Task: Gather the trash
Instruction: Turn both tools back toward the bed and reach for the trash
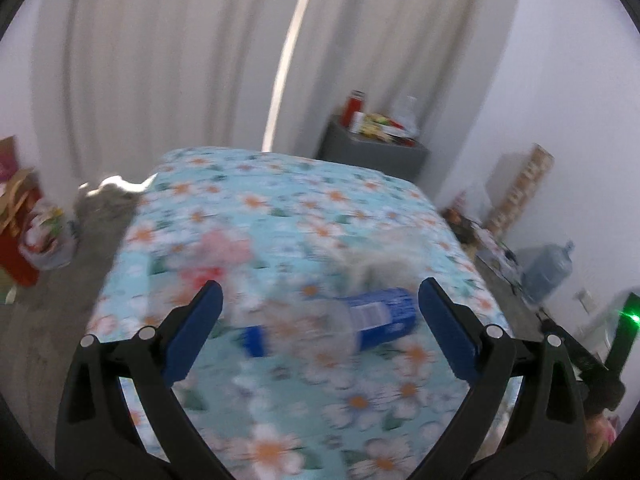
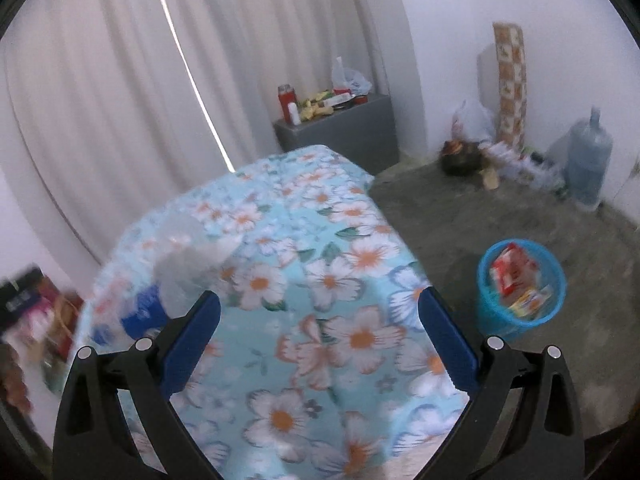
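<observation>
Reaching for the next piece of trash seems to be the step in hand: the left gripper (image 1: 318, 312) hangs over the floral bed cover (image 1: 280, 208) with its jaws spread wide and nothing between the pads, and the plastic bottle (image 1: 340, 320) lies just ahead of them, in the lower middle of the left wrist view. The next move, as I judge it, calls for lowering the open jaws around the bottle's body and closing on it, then carrying it toward the blue bin (image 2: 520, 280), which stands on the floor at the right of the right wrist view and already holds red and yellow packaging.

The right gripper (image 2: 318, 312) also stands wide open and empty, over the near corner of the cover.

The bottle lies on its side, clear-bodied, with a blue label and a blue cap end pointing to the lower left; motion blur softens its outline. Above it in the left wrist view sit a pale, crumpled whitish item (image 1: 384, 268) and a pinkish-red smear (image 1: 220, 252) on the cover, both too blurred to name.
</observation>
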The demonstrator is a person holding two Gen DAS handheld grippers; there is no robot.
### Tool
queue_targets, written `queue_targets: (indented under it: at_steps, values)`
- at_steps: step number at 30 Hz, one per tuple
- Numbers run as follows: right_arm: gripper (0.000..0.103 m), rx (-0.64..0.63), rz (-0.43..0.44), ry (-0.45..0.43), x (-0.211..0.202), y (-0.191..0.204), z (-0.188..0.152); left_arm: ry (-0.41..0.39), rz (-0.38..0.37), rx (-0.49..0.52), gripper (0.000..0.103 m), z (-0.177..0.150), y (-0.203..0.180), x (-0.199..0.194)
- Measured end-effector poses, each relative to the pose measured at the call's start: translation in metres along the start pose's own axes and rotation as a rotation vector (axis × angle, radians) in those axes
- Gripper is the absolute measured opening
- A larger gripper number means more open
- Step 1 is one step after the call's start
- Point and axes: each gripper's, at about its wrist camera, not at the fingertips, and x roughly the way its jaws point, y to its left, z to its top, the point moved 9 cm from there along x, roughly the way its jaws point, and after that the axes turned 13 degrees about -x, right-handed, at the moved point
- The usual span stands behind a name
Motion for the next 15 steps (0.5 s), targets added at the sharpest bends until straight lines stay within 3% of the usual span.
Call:
queue_targets:
  at_steps: [7, 15]
  values:
    - [0.096, -0.041, 0.136, 0.064, 0.021, 0.044, -0.007, -0.018, 0.084, -0.105, 0.094, 0.000, 0.071, -0.007]
    - [0.096, -0.046, 0.233, 0.152, 0.042, 0.074, -0.021, 0.068, 0.019, -0.183, 0.094, 0.001, 0.102, 0.028]
